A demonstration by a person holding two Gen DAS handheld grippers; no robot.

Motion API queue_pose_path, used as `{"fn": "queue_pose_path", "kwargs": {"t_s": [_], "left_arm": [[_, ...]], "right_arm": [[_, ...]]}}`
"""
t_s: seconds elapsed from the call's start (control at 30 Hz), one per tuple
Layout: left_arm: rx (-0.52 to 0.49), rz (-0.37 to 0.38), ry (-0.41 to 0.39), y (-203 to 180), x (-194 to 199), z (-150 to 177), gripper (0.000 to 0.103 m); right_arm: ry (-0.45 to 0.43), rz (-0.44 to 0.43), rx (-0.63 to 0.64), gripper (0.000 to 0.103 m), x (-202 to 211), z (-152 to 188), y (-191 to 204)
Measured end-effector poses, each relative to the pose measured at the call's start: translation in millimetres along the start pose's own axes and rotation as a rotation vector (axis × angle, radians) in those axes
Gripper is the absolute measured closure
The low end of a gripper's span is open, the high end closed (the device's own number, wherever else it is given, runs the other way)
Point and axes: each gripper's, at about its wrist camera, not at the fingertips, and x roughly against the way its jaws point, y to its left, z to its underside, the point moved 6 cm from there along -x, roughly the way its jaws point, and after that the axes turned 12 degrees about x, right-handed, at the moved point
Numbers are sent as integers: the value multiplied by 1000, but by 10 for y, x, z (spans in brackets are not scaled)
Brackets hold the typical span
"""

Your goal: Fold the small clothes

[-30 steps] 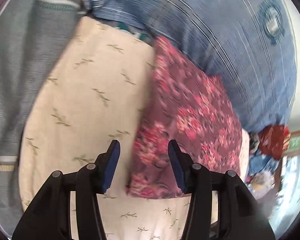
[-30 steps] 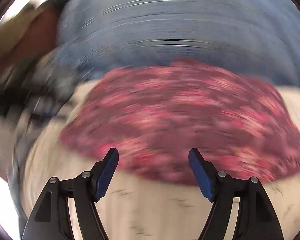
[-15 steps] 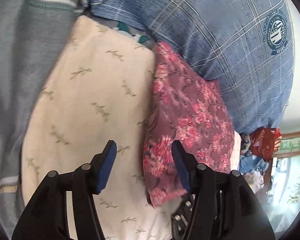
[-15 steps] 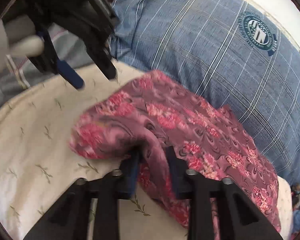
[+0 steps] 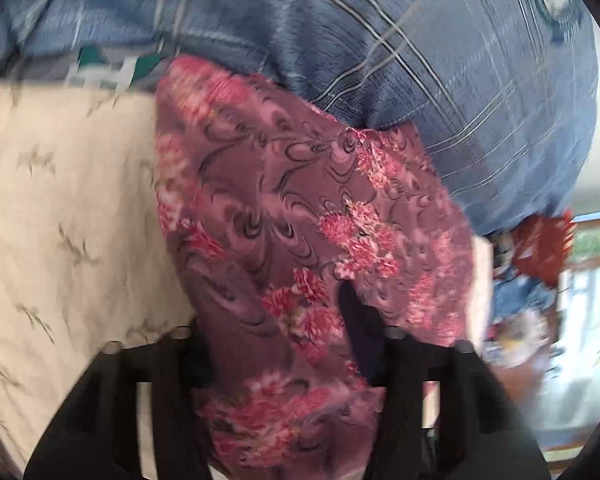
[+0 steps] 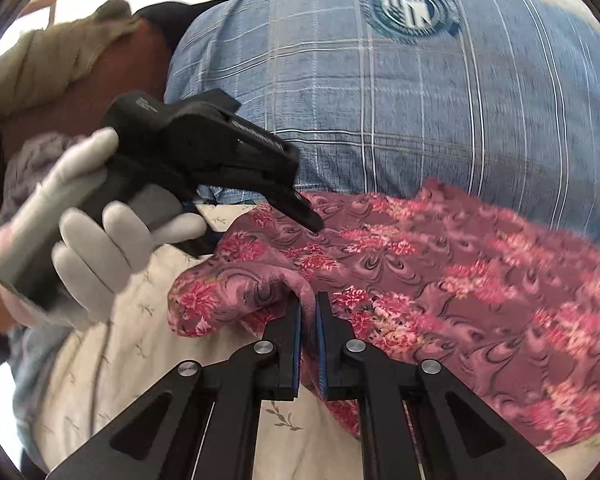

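Your right gripper (image 6: 308, 320) is pinched tight on a raised fold at the near left edge of the floral cloth (image 6: 440, 264). Your left gripper (image 5: 276, 320) is closing with the same cloth between its fingers; whether the pads press it yet is unclear. The cloth lies on a cream leaf-print sheet (image 6: 140, 360), open to the left. A blue plaid pillow (image 6: 380, 100) crowds the far edge.

The right gripper (image 6: 308, 312) points to twelve o'clock, jaws pinched on the cloth (image 6: 440, 264). At ten o'clock a gloved hand (image 6: 96, 248) tilts the left gripper (image 5: 276, 320) down, jaws closing around cloth.
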Motion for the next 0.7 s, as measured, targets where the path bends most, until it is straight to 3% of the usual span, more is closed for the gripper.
{"fn": "queue_pose_path", "kwargs": {"t_s": [0.13,0.23,0.3,0.4,0.5,0.63,0.67,0.7], "left_arm": [[-2,-52,20,14,74,-50,63],[24,-64,-12,114,264,-119,60],[55,-48,-16,216,368,-141,58],[61,-53,-18,320,472,-133,58],[27,-72,-18,372,528,-102,55],[39,-40,-7,469,570,-86,53],[46,-22,-2,495,577,-86,53],[48,-13,2,506,578,-89,53]], "right_arm": [[50,-56,-39,86,-59,62,-61],[71,-112,-6,63,-26,101,94],[65,-107,79,45,-1,110,290],[100,-29,297,36,-72,174,631],[158,88,503,36,-224,236,875],[190,201,639,40,-530,187,986],[183,208,652,52,-595,150,979],[179,206,651,78,-648,107,963]]}}
